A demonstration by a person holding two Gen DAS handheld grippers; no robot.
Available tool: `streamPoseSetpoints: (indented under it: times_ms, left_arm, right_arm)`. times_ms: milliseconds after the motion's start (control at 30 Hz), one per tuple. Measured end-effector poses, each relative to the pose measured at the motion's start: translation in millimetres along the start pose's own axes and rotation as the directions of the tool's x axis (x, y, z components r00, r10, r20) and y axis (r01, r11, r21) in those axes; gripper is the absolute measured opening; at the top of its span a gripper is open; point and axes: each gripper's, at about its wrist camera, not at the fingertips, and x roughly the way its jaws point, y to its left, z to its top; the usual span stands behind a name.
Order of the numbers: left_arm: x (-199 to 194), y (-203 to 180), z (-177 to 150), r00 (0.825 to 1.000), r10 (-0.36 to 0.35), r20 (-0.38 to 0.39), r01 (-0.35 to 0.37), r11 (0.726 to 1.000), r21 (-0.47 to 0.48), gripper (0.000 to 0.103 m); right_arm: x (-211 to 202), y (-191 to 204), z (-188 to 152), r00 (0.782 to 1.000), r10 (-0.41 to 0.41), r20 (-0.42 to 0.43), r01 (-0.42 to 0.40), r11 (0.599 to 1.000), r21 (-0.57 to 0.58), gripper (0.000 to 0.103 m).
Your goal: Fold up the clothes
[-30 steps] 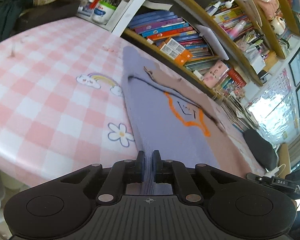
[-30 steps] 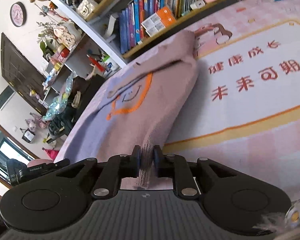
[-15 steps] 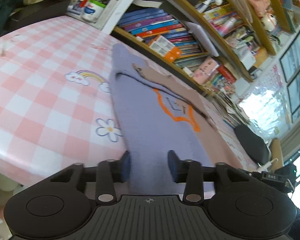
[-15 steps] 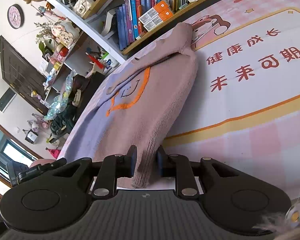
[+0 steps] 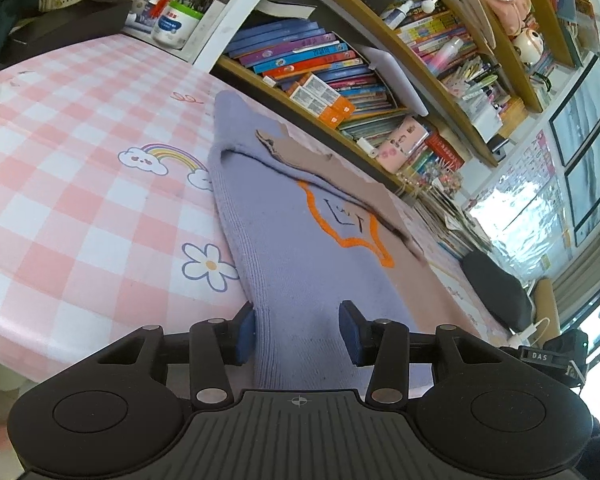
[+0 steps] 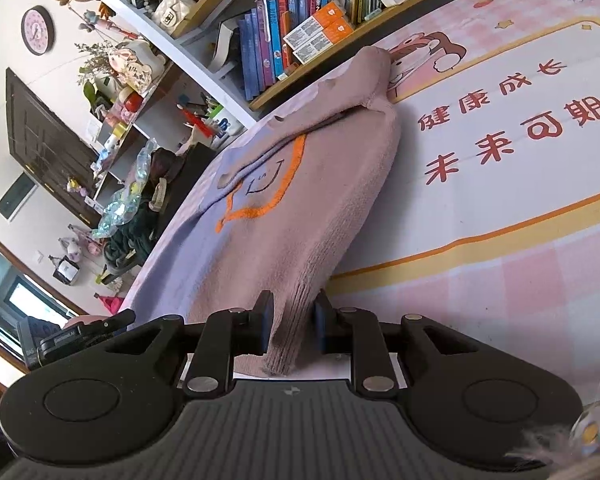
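Observation:
A knit sweater, lavender on one half and dusty pink on the other with an orange outline figure, lies spread on the table (image 5: 292, 240) (image 6: 300, 208). Its sleeves are folded across the chest. My left gripper (image 5: 298, 330) is open, its jaws wide on either side of the lavender hem. My right gripper (image 6: 290, 326) is open a little, its jaws standing on either side of the pink hem edge, which hangs loose between them.
The table has a pink checked cloth (image 5: 60, 184) with rainbow and flower prints, and a printed panel with red characters (image 6: 512, 136). A bookshelf (image 5: 320, 64) full of books runs along the far edge. A black cushion (image 5: 496, 288) lies at the right.
Both grippers were shut on the sweater's hem a second ago. Both have opened and let the hem go; the left has opened wide, the right only slightly.

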Motion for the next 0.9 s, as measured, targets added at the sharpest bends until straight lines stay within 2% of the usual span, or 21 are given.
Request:
streamPoseSetpoints:
  times_ms: [467, 900]
  left_arm:
    - [2.7, -5.8, -0.3, 1.000, 0.018, -0.001, -0.018, 0.999, 0.044, 0.043]
    - [3.3, -1.6, 1.8, 1.000, -0.001, -0.002, 0.001, 1.000, 0.028, 0.044]
  right_arm:
    - [1.1, 2.1, -0.1, 1.000, -0.008, -0.004, 0.008, 1.000, -0.022, 0.020]
    - [1.7, 1.0, 1.3, 1.000, -0.006, -0.008, 0.006, 1.000, -0.025, 0.020]
